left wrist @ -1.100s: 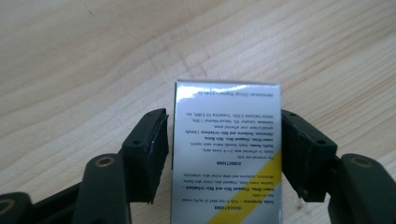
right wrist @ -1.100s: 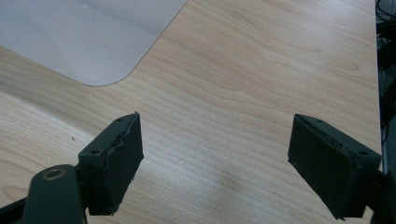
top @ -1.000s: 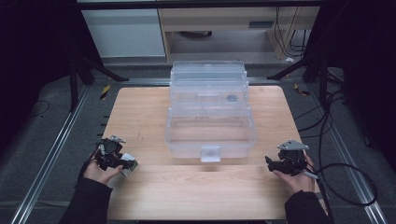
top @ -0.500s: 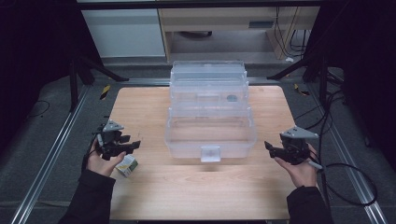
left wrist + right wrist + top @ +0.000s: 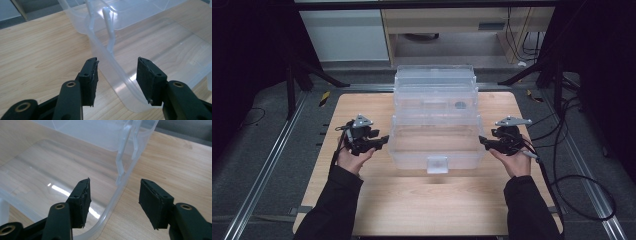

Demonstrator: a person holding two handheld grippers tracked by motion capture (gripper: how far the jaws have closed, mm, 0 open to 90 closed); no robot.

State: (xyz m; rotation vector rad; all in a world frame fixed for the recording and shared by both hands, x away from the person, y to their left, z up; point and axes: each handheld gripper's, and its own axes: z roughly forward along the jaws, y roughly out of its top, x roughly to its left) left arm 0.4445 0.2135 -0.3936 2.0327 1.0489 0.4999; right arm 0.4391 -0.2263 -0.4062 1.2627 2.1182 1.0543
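A clear plastic tiered box (image 5: 435, 85) stands opened out on the wooden table (image 5: 437, 205), its lowest tray (image 5: 437, 145) nearest me. My left gripper (image 5: 382, 141) sits at the tray's left end. Its jaws have just been closing and straddle the tray's rim (image 5: 110, 57); the pads do not press it. My right gripper (image 5: 484, 141) is at the tray's right end, its jaws likewise just closing, one on each side of the rim (image 5: 122, 180) without gripping. Both grippers (image 5: 117, 67) (image 5: 114, 187) are open.
A white latch tab (image 5: 436, 164) juts from the tray's front. The box's upper tiers step back behind it. Metal rails (image 5: 262, 175) run along both table sides. Cables (image 5: 582, 195) lie on the floor at the right. A cabinet (image 5: 344, 35) stands at the back.
Both hands have risen from the near table corners and moved in to the tray's two ends. A small white object stayed on the table by the left hand half a second ago. Both pairs of jaws have narrowed.
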